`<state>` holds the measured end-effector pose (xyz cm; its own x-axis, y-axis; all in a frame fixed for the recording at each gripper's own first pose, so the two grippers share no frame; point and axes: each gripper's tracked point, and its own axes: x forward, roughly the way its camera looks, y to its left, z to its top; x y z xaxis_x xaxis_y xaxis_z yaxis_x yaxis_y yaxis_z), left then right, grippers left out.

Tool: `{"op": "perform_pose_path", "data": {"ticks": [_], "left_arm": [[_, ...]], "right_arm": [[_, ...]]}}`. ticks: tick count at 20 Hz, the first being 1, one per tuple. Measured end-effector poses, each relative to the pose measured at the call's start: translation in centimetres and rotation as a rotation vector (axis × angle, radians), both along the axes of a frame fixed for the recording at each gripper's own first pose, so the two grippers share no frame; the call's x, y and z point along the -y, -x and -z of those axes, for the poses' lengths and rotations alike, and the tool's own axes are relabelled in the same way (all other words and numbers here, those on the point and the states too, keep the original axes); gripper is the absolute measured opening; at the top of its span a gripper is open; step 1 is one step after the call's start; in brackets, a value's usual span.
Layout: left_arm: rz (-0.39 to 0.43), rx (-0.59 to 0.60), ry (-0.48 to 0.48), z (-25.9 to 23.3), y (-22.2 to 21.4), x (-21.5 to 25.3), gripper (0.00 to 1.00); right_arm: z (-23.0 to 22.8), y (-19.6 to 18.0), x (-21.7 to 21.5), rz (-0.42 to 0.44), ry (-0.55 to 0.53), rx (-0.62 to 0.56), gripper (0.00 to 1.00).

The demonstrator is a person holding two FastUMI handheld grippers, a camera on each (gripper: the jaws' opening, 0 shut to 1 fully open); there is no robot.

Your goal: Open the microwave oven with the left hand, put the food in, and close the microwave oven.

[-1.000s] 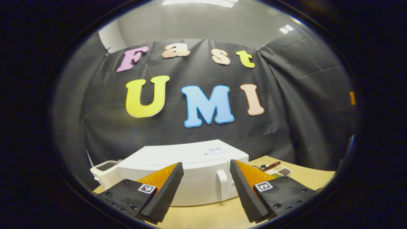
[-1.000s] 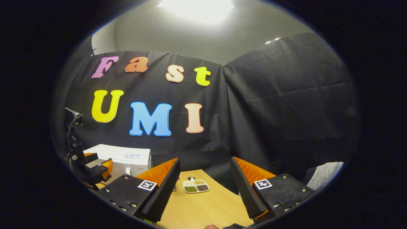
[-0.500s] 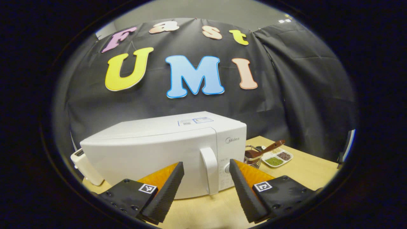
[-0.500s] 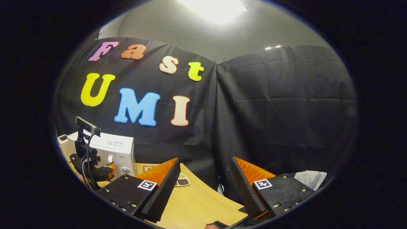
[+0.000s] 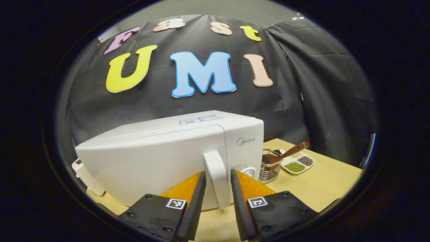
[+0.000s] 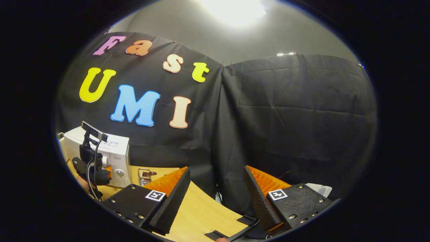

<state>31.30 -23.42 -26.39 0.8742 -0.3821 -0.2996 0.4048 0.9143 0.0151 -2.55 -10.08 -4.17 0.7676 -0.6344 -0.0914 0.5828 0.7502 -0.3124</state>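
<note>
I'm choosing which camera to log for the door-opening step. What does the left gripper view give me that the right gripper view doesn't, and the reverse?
Left gripper view: the door handle close up between the left gripper fingers, contact unclear; also a divided dish and a white appliance behind the microwave. Right gripper view: the open right gripper, a black strap, the ceiling light. Shared: the closed microwave, the left gripper, the wire basket, the wooden table.
</note>
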Motion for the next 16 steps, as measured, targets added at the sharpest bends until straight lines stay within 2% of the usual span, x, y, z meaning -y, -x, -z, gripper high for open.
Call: {"op": "perform_pose_path", "data": {"ticks": [2,3,4,5,6,8,9,10,12,13,14,16], "left_arm": [[0.002,-0.003,0.012,0.1,0.0,0.3,0.34],[-0.001,-0.002,0.015,0.1,-0.1,0.3,0.39],[0.000,-0.007,0.016,0.2,-0.1,0.3,0.39],[-0.003,-0.015,0.025,0.2,0.0,0.3,0.31],[-0.007,-0.032,0.033,0.2,-0.1,0.3,0.34],[-0.022,-0.042,0.031,0.1,0.4,0.1,0.29],[-0.025,-0.044,0.014,0.3,0.2,0.2,0.26],[-0.035,-0.043,0.015,0.1,0.2,0.1,0.18],[-0.040,-0.074,0.066,0.1,0.2,0.2,0.13],[-0.033,-0.083,0.075,0.2,0.3,0.2,0.18],[-0.032,-0.087,0.071,0.3,0.3,0.3,0.12],[-0.041,-0.113,0.073,0.4,2.2,-0.3,0.15]], "right_arm": [[-0.2,0.4,0.1,0.008,0.008,0.000,0.95],[-0.2,0.6,0.2,0.012,0.010,0.000,0.95],[-0.3,0.8,0.1,0.016,0.012,0.000,0.95],[-0.3,1.0,0.2,0.017,0.011,0.000,0.95],[-0.3,1.1,0.0,0.019,0.011,0.000,0.95],[-0.3,1.4,-0.1,0.018,0.010,-0.006,0.95],[-0.2,1.5,-0.1,0.016,0.011,-0.007,0.95],[-0.4,1.6,-0.3,0.013,0.012,-0.007,0.95],[-0.4,1.6,-0.9,-0.005,0.013,-0.010,0.95],[-0.4,1.7,-1.0,-0.014,0.020,-0.009,0.95],[-0.5,1.6,-1.3,-0.027,0.024,-0.011,0.95],[-0.1,1.3,-1.7,-0.052,0.026,-0.020,0.95]]}}
